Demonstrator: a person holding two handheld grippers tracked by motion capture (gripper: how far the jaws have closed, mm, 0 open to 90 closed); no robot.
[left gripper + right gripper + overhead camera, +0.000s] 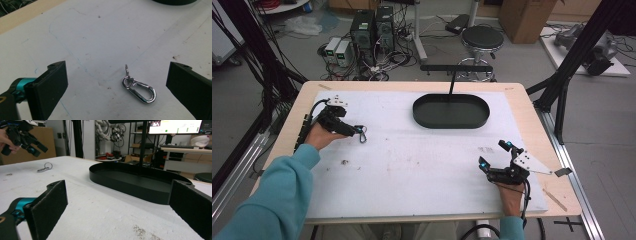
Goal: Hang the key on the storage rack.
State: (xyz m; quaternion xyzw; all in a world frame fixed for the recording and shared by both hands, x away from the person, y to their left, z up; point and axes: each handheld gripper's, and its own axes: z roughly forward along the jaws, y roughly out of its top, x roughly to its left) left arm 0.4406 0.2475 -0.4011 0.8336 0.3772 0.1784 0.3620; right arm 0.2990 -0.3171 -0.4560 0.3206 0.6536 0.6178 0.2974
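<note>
My left fingers (117, 82) spread wide, snap hook (138, 87) flat on table (100, 37) between; right fingers (117, 205) spread, tray (135, 182) at 12 o'clock.

In your left gripper view the black tray (175, 2) is cut off by the top edge; only its rim shows.

Black oval tray (451, 121), shallow and empty, on the white mat (412, 165) in the upper middle of the high view; a thin black post rises behind its far rim. The mat covers most of a wooden table (532, 125). Beyond the table, on the grey floor: two dark computer towers (373, 27) with tangled cables, upper left of centre; a round black stool (482, 37), upper centre; a cardboard box (524, 17), upper right. Black frame struts cross both upper corners.
</note>
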